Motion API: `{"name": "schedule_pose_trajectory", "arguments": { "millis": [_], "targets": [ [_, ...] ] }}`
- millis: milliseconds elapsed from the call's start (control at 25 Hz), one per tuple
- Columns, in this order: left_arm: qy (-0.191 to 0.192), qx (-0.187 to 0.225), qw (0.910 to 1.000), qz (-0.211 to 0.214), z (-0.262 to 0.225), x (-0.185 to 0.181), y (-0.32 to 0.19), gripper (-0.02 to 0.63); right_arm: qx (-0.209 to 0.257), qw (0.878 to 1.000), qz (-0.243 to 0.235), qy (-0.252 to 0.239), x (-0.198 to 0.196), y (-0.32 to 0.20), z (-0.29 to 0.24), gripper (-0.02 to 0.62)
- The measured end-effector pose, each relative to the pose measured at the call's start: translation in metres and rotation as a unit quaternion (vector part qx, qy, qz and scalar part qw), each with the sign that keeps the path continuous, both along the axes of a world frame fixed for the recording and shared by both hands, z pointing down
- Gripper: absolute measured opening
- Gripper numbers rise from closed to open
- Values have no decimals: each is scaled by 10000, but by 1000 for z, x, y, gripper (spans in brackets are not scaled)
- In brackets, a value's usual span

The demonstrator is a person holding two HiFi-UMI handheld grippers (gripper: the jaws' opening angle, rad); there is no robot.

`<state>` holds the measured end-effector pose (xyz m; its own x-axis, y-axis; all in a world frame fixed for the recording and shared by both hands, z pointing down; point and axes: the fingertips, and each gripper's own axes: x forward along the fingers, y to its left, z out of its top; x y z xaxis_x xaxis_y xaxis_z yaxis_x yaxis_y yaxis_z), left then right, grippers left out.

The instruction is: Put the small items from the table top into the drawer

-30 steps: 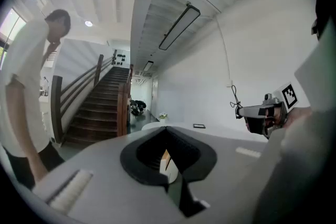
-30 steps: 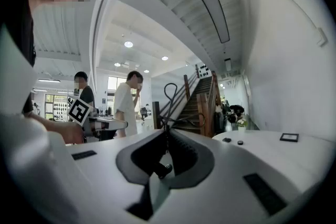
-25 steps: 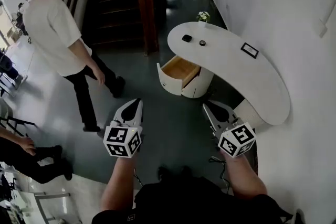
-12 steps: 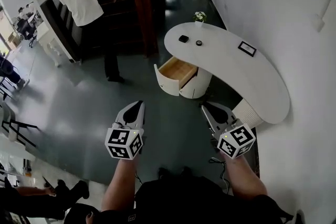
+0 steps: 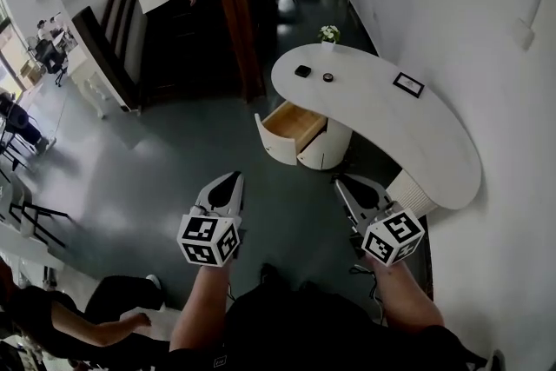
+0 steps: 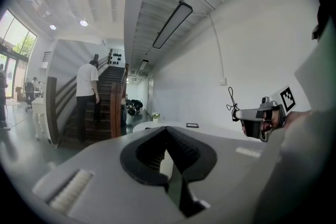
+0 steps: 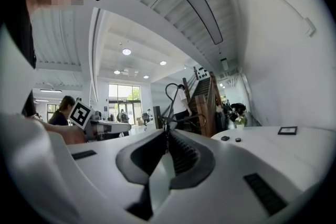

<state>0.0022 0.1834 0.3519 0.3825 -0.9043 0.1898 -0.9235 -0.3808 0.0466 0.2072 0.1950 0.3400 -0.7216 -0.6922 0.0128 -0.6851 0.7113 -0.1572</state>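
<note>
Items: black square (image 5: 302,71) and round piece (image 5: 327,77), side by side near table (image 5: 434,143) far edge, close to flowers (image 5: 328,31)
Drawer (image 5: 294,122): pulled open under that far edge
Left gripper (image 5: 233,180): clenched, jaws together, over floor (image 5: 156,178)
Right gripper (image 5: 341,181): clenched, jaws together, well apart from items

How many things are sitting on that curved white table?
4: flower pot at the far end, black block, round piece beside it, flat frame toward the near end.

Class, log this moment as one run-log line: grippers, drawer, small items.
left gripper shut, empty | right gripper shut, empty | drawer open | black item, round item on table, untouched
</note>
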Motion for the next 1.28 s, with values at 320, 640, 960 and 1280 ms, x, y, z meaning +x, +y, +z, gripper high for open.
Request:
{"name": "schedule_pose_trajectory", "arguments": {
  "millis": [320,640,960,1280],
  "targets": [
    [75,-85,9999,9,12,-8,-15,11,-126,9999,-5,64,-11,-15,9,32],
    [177,-177,9997,50,28,-30,-49,11,-327,9992,50,229,-33,-46,25,32],
    [290,-350,9988,168,48,-61,-99,11,-555,9977,98,380,-70,-88,42,32],
    [421,-410,9981,191,56,-111,-143,11,-639,9963,22,569,-126,-131,47,32]
  ]
}}
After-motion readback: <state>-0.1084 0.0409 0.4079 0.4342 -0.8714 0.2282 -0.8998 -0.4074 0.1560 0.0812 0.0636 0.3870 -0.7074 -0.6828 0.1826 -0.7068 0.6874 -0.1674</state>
